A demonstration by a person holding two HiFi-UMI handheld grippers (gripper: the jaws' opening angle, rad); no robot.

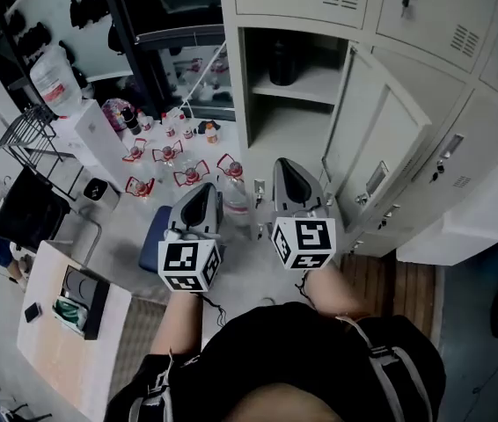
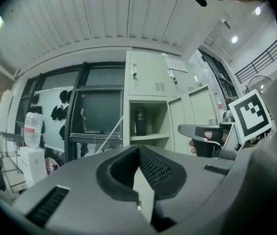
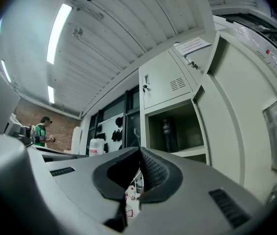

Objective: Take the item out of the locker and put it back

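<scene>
R hand-held gripper had jaws pressed together, nothing btwn. Ahead, locker stood open w/ dark bottle upright on shelf.

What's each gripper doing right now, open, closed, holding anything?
Left gripper: closed, nothing between its jaws.
Right gripper: closed, nothing between its jaws.
</scene>
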